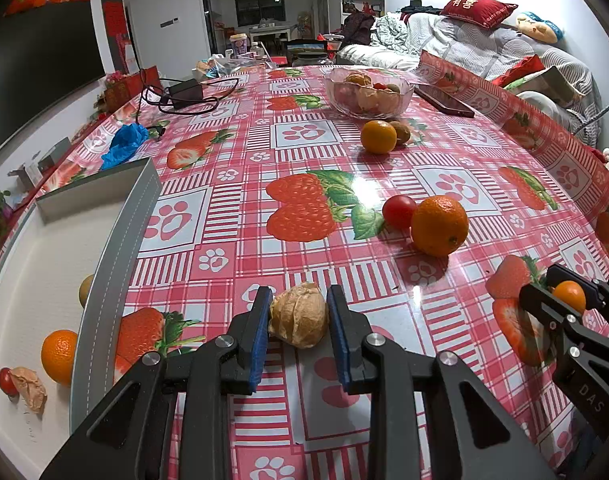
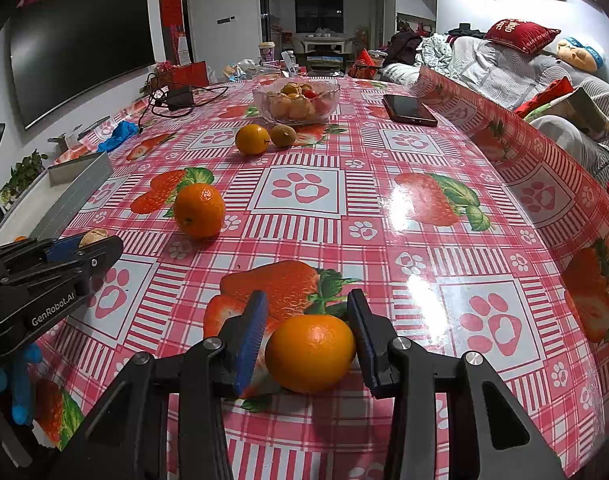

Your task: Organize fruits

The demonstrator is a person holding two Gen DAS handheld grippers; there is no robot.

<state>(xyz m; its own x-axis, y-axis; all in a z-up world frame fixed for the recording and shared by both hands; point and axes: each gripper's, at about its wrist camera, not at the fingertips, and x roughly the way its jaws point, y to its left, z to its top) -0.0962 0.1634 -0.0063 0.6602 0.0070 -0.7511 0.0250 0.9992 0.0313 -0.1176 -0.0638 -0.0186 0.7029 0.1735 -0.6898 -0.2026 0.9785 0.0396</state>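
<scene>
My left gripper is shut on a tan papery-husked fruit, both blue pads pressed against its sides, low over the strawberry-print tablecloth. My right gripper is shut on a small orange; the left wrist view shows that gripper at the far right. The left gripper shows at the left edge of the right wrist view. A white tray with a grey rim lies to the left, holding an orange, a cherry tomato and a husked fruit.
Loose on the table are an orange beside a cherry tomato, and farther back an orange with a brown fruit. A glass bowl of fruit, a phone, a charger with cable and a blue glove lie beyond.
</scene>
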